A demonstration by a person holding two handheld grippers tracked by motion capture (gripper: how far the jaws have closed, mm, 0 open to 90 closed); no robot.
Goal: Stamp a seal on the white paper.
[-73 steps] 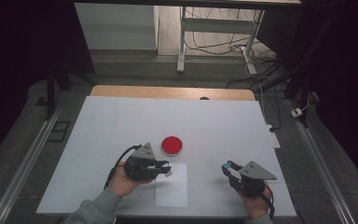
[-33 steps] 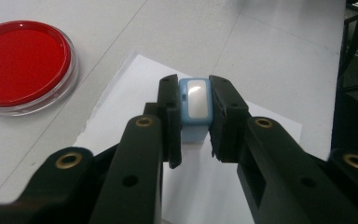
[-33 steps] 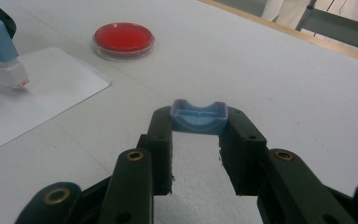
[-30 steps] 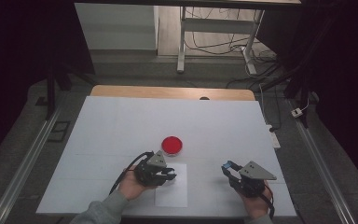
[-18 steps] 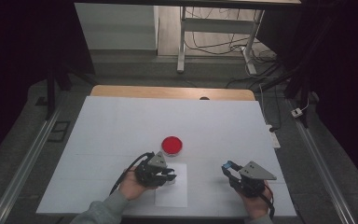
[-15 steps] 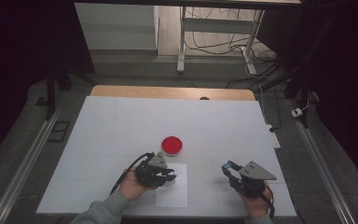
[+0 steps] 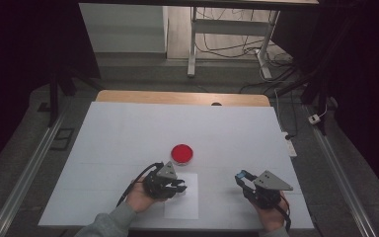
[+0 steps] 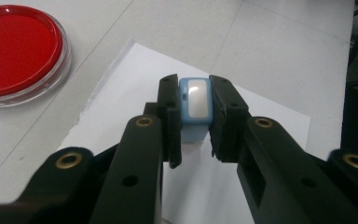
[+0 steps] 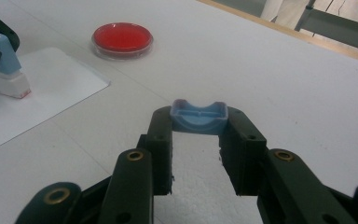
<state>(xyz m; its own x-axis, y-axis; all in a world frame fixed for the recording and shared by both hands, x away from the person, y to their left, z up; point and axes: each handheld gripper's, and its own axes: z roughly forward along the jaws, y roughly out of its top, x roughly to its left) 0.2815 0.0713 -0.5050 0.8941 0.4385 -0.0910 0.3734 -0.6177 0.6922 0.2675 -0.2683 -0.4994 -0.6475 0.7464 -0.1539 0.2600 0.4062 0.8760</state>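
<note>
Stamping: left tongs [image 8: 191, 135] clamped on blue stamp [image 8: 195, 105] over paper [image 8: 261, 116] near bench's front edge, right tongs [image 9: 198, 149] gripping cap [image 9: 198, 117]; next, pressing down squarely.

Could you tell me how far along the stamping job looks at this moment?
Done: the blue cap is off, held in the right tool. In hand: the left tool presses the stamp on the white paper. Left: lifting it; no print visible yet.

obstacle: red dish [image 7: 182, 153] | beside: paper sheet [image 7: 185, 207]
</note>
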